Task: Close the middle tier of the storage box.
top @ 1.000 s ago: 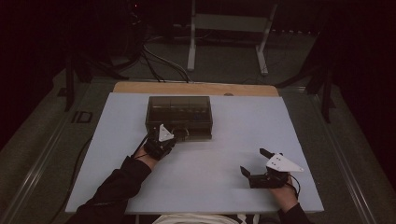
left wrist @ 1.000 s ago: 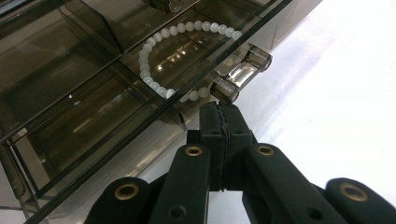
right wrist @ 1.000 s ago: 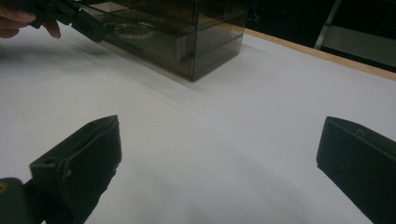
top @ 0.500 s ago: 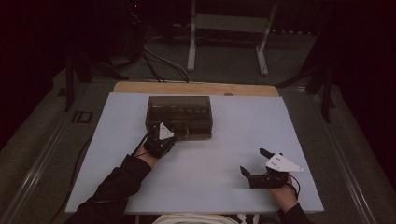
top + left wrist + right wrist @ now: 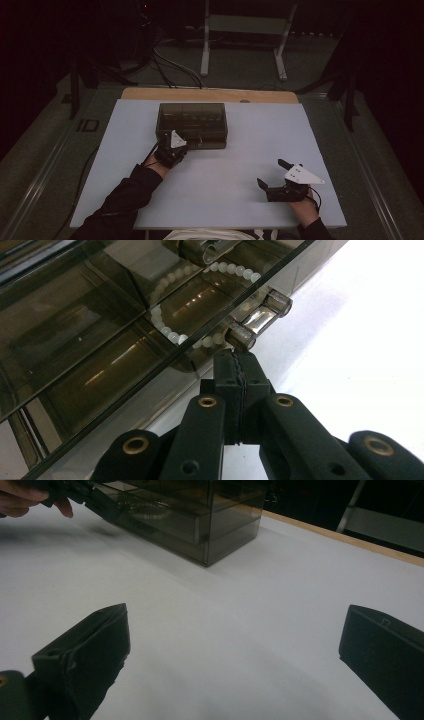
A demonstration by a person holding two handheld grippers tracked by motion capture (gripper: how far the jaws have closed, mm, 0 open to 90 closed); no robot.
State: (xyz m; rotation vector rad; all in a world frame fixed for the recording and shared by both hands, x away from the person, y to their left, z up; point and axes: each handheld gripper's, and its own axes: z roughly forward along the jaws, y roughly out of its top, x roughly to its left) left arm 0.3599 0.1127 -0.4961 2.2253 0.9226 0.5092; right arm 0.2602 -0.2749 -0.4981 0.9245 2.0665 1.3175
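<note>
Smoky clear drawer box with white beads inside; my left hand-held gripper jaws closed, empty, tips at its handle.

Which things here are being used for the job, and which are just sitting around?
In use:
- smoky box with drawers
- its drawer handle, just past the shut jaws of the left gripper
- bead bracelet inside the box

Just sitting around:
- right gripper, jaws open, holding nothing, resting on the table
- metal stand and cables on the floor behind
</note>
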